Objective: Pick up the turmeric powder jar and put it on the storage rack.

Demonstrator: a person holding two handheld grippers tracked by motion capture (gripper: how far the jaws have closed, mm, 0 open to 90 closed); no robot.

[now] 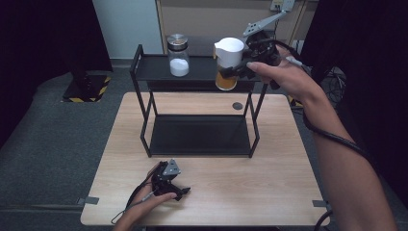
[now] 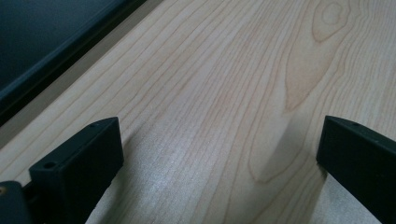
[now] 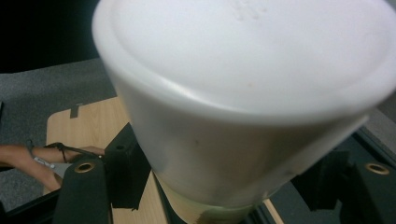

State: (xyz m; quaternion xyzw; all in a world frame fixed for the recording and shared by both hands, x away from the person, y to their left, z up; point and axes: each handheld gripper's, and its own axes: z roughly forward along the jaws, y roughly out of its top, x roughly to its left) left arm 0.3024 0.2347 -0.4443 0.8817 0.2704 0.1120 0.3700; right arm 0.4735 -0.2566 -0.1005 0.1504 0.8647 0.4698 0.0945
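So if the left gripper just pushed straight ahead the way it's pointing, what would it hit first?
Most likely the bare wooden tabletop: the left gripper points low along it, jaws open and empty. The black rack's bottom shelf lies off to the side.

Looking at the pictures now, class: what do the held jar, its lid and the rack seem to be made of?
Jar: clear glass or plastic; amber contents show through.
Lid: white matte plastic, apparently.
Rack: black painted metal, probably; thin frame.
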